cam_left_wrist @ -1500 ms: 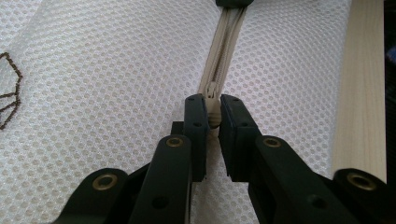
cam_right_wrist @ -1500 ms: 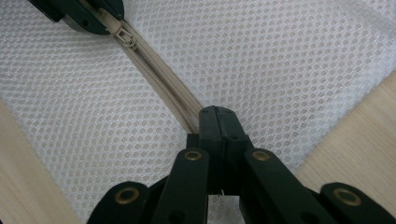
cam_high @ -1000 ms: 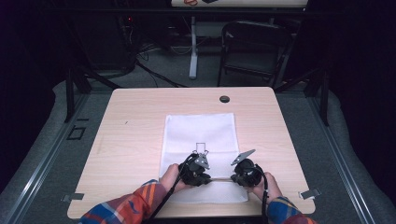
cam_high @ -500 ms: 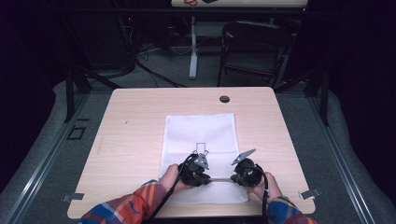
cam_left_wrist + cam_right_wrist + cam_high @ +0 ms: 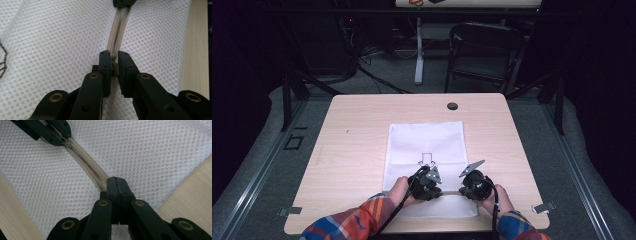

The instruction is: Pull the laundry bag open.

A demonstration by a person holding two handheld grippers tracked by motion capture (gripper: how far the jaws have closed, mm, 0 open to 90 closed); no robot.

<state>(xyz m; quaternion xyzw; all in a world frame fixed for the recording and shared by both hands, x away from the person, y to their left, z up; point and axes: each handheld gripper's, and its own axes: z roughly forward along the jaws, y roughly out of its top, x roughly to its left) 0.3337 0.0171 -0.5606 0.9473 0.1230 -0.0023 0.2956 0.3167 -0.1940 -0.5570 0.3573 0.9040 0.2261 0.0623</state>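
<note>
A white mesh bag [image 5: 427, 142] lies flat on the wooden table [image 5: 357, 130], with a beige zipper [image 5: 117, 30] running across its near end. My left gripper [image 5: 428, 182] is shut on the small brown zipper pull [image 5: 115, 69], which sits pinched between its pads. To its right, my right gripper [image 5: 472, 182] has its jaws pressed together on the zipper tape [image 5: 85, 161] near the bag's edge. In the right gripper view the left gripper [image 5: 50, 132] sits at the far end of the zipper. In the left gripper view the right gripper [image 5: 123, 2] sits the same way.
A black round grommet [image 5: 452, 106] sits near the table's far edge. A dark chair [image 5: 484, 50] and cables stand on the floor beyond. An arrow outline [image 5: 427, 160] is printed on the bag. Metal clips [image 5: 544, 207] mark the near corners. Bare wood [image 5: 190, 190] flanks the bag.
</note>
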